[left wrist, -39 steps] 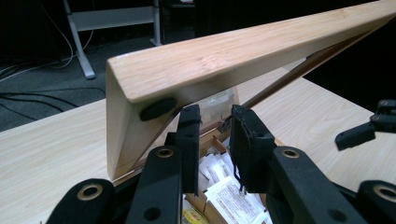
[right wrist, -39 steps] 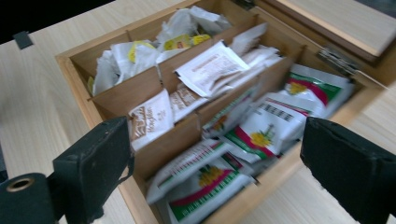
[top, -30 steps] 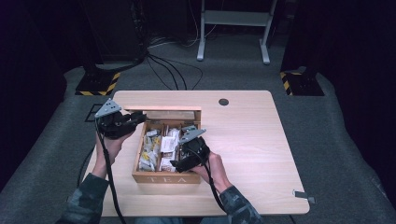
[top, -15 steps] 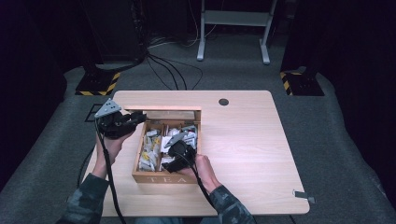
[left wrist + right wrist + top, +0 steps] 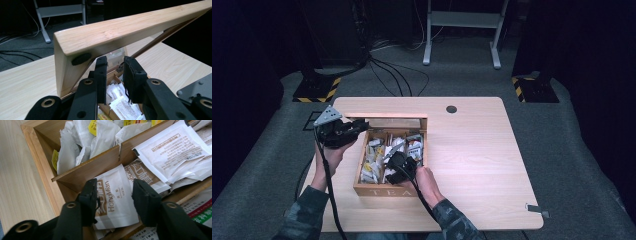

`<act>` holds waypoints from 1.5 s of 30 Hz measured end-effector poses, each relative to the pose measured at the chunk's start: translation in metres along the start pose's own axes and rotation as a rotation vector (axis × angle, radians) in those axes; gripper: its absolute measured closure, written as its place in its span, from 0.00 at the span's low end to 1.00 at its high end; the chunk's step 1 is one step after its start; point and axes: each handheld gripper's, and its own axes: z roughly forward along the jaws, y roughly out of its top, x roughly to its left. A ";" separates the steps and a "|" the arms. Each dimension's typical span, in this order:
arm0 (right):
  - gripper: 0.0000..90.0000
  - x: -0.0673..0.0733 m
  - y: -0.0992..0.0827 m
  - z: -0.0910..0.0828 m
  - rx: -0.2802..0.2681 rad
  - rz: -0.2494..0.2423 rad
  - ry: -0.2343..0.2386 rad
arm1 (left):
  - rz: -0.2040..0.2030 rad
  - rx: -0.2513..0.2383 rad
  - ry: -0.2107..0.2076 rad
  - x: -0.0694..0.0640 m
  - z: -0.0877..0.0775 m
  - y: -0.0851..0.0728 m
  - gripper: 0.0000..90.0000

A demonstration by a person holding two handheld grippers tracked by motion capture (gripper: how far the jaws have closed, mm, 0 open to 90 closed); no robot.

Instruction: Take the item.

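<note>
Where the right tool [image 5: 113,195] dips into the near part of the light wooden tea box [image 5: 360,172], a white paper sachet with brown "HongMian" print [image 5: 112,197] lies directly between its two black jaws. The jaws have just been closing and stand on either side of the sachet's edges, partly open; whether the pads already press on it I cannot tell. The sachet rests flat in a near compartment, just this side of a wooden divider [image 5: 100,167], with other white printed sachets [image 5: 170,155] overlapping to its right and crumpled white tea bags with yellow tags [image 5: 82,142] in the compartment beyond.

At the box's far left corner the left tool [image 5: 343,132] is closed on the edge of the raised wooden lid [image 5: 125,32] — the lid's pale frame runs across above the jaws in the left gripper view. The box sits on the left half of the pale wooden table [image 5: 482,150], its "TEA" front facing the near edge.
</note>
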 end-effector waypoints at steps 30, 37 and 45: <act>1.00 -0.002 -0.001 -0.010 -0.028 0.045 0.026 | 0.006 -0.004 -0.004 -0.001 -0.002 0.002 0.81; 1.00 -0.002 0.000 -0.019 -0.061 0.032 0.003 | 0.008 -0.005 -0.005 0.000 -0.002 0.002 0.81; 1.00 -0.002 0.002 -0.030 -0.103 0.019 -0.023 | 0.006 -0.010 -0.004 0.000 -0.003 0.003 0.81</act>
